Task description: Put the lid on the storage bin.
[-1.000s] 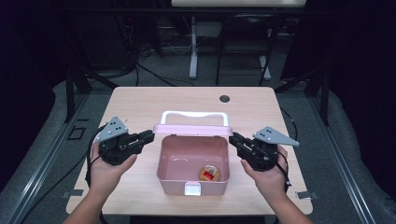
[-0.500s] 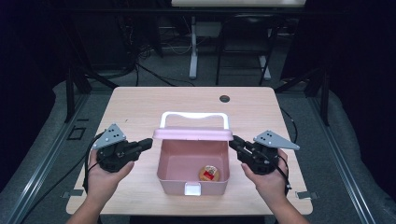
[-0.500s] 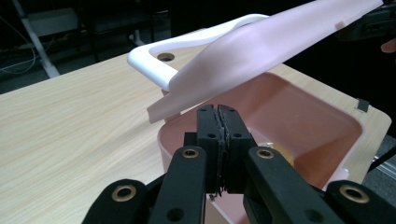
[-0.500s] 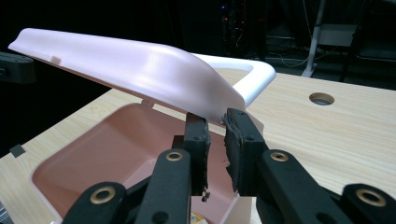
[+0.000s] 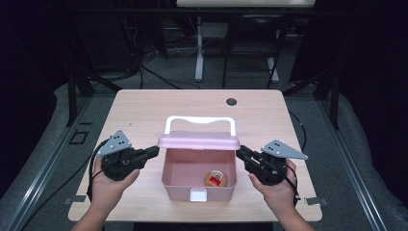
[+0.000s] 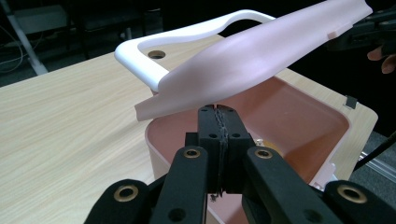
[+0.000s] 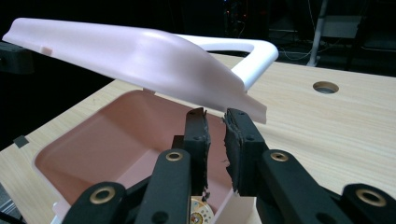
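2 grippers: left gripper [image 5: 153,152] sits at the left end of the lid [image 5: 198,141]; right gripper [image 5: 239,152] sits at the right end.
Box: pink box [image 5: 168,179] stands near the front edge of the table [image 5: 144,110], open at the top, its lid raised and tilted over the back half.
Handle: white handle [image 5: 199,119] lies behind the lid, toward the far side of the table.
Contents: 1 small round item [image 5: 216,179] with red and gold on it lies on the box floor, toward the right front.
Left jaws: pressed together with nothing between them, tips just under the lid's edge [image 6: 187,100] in the left gripper view.
Right jaws: a narrow gap between the pads, nothing gripped; tips just below the lid's corner [image 7: 243,105] in the right gripper view.
Risk 1: neither gripper clamps the lid, so it may rest only on jaw tips; a tip sliding sideways could let it drop onto the box.
Risk 2: uneven lifting by the 2 hands could twist the lid at its hinge.
Risk 3: a push from either side could shove the light box toward the table's front edge.
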Motion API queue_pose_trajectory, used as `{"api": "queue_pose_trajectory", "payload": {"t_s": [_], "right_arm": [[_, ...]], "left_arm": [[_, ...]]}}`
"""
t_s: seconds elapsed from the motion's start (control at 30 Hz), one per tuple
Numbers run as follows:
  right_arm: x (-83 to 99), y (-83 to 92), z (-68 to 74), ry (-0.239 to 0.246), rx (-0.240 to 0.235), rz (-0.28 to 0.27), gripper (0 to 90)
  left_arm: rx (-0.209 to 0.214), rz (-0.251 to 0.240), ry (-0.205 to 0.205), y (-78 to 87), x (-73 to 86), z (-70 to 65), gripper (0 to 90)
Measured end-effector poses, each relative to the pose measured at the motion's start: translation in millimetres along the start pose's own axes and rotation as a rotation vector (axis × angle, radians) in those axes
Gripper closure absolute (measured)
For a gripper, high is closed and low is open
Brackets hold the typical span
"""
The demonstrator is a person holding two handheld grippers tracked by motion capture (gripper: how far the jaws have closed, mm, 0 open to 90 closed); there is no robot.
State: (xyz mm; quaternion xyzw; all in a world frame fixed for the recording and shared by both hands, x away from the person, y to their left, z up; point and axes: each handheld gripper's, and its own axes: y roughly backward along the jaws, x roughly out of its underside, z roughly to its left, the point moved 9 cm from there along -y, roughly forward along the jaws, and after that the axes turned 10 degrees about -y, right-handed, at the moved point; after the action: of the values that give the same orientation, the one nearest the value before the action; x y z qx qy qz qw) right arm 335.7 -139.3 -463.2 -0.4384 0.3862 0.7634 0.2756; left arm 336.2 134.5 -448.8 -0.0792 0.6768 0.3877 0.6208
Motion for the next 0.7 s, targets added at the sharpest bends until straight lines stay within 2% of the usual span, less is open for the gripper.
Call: {"api": "queue_pose_trajectory", "payload": {"t_s": [0.23,0.4,0.43,0.47,0.7], "right_arm": [[5.7,10.1,-5.6,-0.018,0.005,0.002,77.6],[8.9,15.6,-17.9,-0.041,0.026,0.001,76.4],[10.6,16.8,-23.8,-0.047,0.043,0.001,76.0],[11.3,17.5,-25.8,-0.048,0.048,-0.001,75.6],[16.3,17.8,-37.2,-0.051,0.071,-0.003,68.2]], "left_arm": [[0.006,0.005,-0.004,0.5,1.7,-1.6,89.3],[0.008,0.001,-0.002,0.6,3.6,-3.6,89.4],[0.01,0.001,-0.003,0.7,4.0,-4.0,89.4],[0.01,0.011,-0.006,1.2,5.3,-4.6,89.4],[0.013,0.002,-0.003,1.6,6.9,-6.5,89.5]]}}
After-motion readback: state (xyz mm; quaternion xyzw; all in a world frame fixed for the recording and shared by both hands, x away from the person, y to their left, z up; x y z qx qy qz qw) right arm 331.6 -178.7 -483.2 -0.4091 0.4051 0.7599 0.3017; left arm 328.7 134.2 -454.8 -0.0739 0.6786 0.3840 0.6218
